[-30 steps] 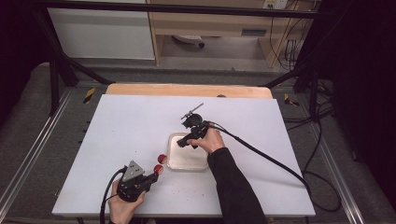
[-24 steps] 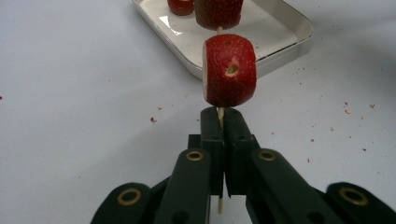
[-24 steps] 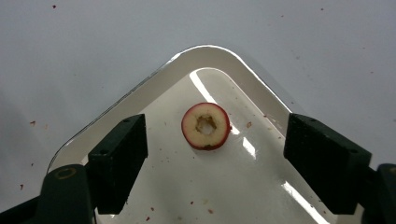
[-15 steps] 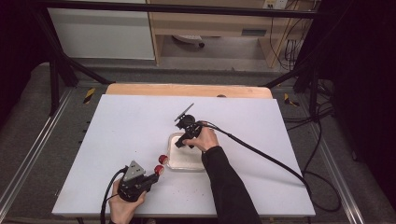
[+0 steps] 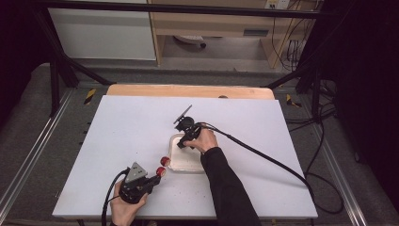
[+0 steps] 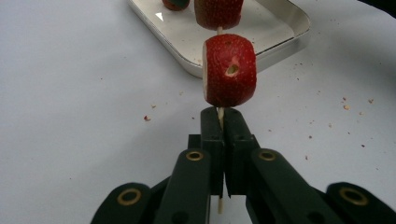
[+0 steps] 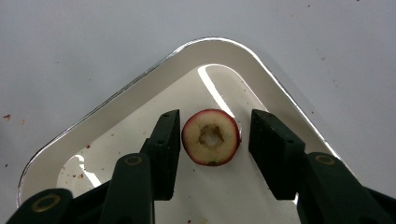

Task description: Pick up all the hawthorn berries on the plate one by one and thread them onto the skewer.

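While the left hand-held gripper [image 6: 223,122] rests low on the white surface [image 5: 117,136] near its front edge, its jaws are clamped tight on a thin wooden skewer [image 6: 220,114]. That skewer runs forward from the jaws through a red fruit piece [image 6: 229,70] sitting just beyond the tips, and a second red piece [image 6: 218,13] is threaded farther along, over the near rim of the tray [image 6: 280,32]. From the high view the two red pieces lie in a short line just left of the tray's left edge, with the person's left hand [image 5: 127,207] holding the tool at the bottom of the picture.

The right hand-held gripper [image 7: 214,140] hangs over the white tray and points down into it, at one of its rounded corners. Its jaws have just been closing, and a round fruit slice [image 7: 211,137] with a red skin, pale flesh and a hollowed centre lies flat on the tray floor between them. A narrow gap shows on each side of the slice, so the pads are not pressing on it and the jaws stand partly open around it. In the high view the right hand [image 5: 204,140] sits over the far part of the tray, its cable [image 5: 263,155] trailing off to the right across the surface. Small reddish crumbs are scattered on the surface and on the tray floor.
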`<state>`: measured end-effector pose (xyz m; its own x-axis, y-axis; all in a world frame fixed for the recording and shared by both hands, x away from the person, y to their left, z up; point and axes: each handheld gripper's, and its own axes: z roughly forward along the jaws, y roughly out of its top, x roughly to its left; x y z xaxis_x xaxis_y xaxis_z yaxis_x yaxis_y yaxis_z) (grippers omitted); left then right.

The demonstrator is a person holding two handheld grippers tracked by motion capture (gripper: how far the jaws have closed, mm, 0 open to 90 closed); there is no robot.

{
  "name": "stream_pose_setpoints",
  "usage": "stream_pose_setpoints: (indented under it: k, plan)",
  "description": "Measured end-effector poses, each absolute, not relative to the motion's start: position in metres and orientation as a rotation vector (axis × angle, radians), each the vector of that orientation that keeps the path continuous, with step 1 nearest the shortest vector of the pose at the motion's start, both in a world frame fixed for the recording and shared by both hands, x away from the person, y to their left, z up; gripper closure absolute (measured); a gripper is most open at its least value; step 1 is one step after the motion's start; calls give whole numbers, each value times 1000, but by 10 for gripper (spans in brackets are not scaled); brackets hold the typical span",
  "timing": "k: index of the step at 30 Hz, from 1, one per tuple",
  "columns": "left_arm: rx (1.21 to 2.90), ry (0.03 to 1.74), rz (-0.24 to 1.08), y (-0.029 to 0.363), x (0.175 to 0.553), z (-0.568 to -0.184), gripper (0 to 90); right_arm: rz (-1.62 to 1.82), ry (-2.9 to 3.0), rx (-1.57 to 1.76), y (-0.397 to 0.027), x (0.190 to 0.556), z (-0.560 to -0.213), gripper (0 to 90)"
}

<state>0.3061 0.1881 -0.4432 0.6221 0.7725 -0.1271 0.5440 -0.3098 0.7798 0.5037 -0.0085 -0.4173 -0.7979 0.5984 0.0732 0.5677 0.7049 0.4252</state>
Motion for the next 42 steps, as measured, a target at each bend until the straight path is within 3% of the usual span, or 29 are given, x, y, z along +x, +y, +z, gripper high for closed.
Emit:
stream_pose_setpoints:
  k: [4,21,42]
  plan:
    - [2006,1034,344,189,306,-443,881,666,2840,967,-7,504,-419,610]
    - [2007,1028,351,187,305,-442,881,705,2784,1031,-16,492,-395,617]
    - [2030,989,356,162,304,-440,883,1017,2640,1131,-76,448,-381,618]
